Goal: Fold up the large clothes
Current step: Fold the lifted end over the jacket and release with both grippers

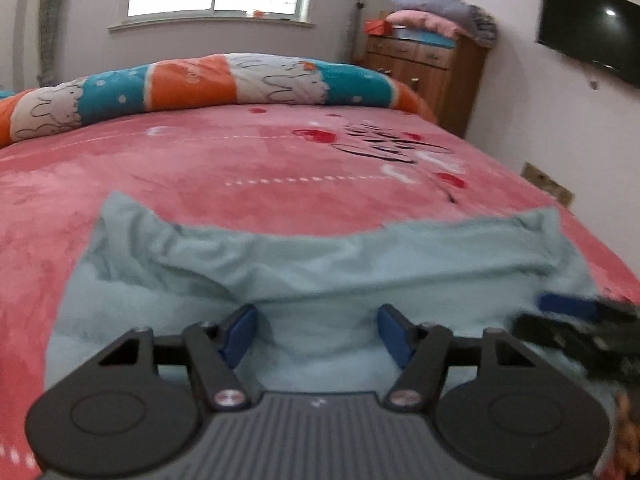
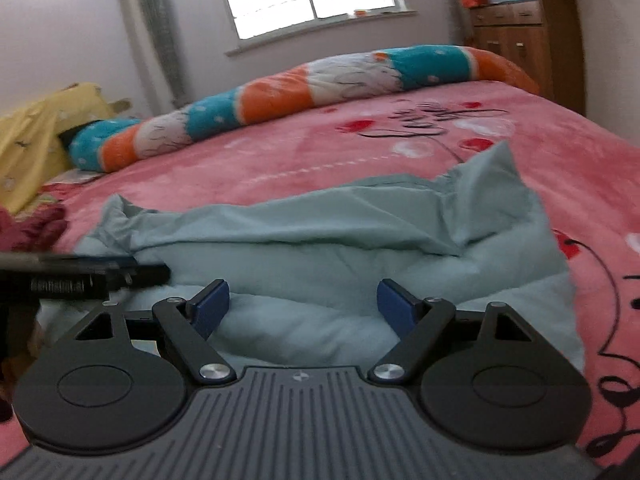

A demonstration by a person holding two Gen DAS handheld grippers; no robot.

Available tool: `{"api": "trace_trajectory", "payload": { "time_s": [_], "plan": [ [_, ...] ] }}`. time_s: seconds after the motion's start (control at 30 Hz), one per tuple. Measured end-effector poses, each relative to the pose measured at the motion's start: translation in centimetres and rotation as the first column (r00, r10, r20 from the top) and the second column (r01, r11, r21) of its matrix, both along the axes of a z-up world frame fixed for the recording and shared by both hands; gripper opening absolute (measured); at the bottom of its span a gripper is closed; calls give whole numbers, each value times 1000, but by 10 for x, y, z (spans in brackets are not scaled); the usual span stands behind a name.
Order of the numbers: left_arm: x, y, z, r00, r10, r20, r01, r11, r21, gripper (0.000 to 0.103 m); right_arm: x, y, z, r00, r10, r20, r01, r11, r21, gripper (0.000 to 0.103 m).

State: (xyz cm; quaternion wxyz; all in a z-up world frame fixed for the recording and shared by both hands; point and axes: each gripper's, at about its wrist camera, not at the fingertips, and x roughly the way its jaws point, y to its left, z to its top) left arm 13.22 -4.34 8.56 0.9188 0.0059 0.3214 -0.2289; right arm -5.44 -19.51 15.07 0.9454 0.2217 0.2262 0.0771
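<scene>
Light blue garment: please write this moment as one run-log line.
light blue garment crumpled on pink blanket | left claw open | right claw open

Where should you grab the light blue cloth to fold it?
Probably the far right corner of the light blue garment. It peaks up off the pink blanket, so the open right hand-held gripper could reach forward over the cloth and pinch that raised tip from the near side.
</scene>
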Motion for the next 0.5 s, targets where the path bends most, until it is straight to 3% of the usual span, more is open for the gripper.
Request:
{"api": "trace_trajectory", "payload": {
  "time_s": [0.17,0.33,0.43,0.5],
  "plan": [
    [52,10,-2,986,163,-23,-161,985,60,67,13,-14,-13,995,-90,-36,91,996,16,102],
    [70,42,-16,945,326,-9,-321,933,161,67,7,-33,-22,985,-158,-73,161,986,46,102],
    [63,62,-13,920,392,-24,-386,915,120,64,4,-36,-22,979,-175,-104,184,980,81,102],
    [48,61,-1,925,380,28,-381,920,92,62,-9,-35,-15,976,-191,-102,202,973,114,102]
  ]
}}
